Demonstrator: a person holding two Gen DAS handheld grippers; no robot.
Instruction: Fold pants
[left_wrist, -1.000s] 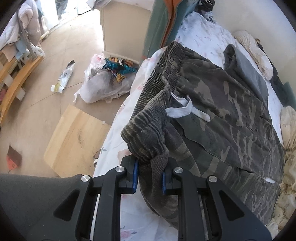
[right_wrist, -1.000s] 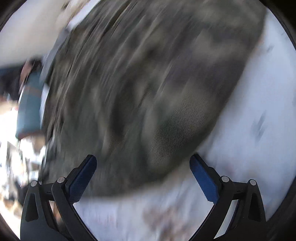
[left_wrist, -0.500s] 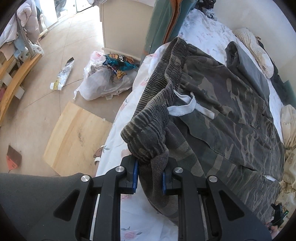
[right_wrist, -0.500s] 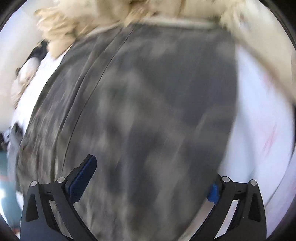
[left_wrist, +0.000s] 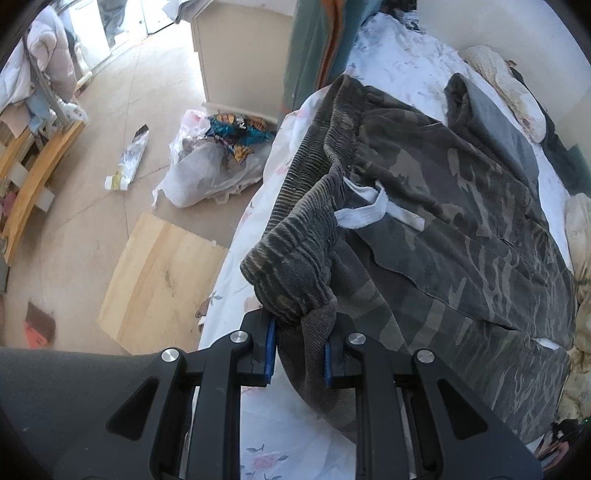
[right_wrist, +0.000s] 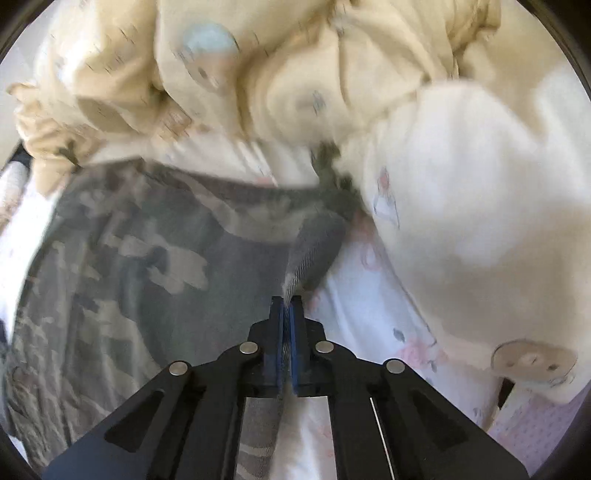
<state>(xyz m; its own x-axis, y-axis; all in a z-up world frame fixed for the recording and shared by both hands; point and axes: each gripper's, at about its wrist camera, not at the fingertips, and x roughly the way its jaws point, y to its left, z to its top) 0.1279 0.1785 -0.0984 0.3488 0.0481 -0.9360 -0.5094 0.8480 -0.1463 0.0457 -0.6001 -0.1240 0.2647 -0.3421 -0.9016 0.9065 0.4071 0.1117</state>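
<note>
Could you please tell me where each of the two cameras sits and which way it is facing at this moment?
Left wrist: sits on the left claw, looks along its fingers over the bed edge, floor to its left; the claw is shut on the waistband of the camouflage pants.
Right wrist: sits on the right claw, looks across the bed toward a cream blanket; the claw is shut on a fold of pants fabric.
Shared: both show the same pants on the flowered sheet.
</note>
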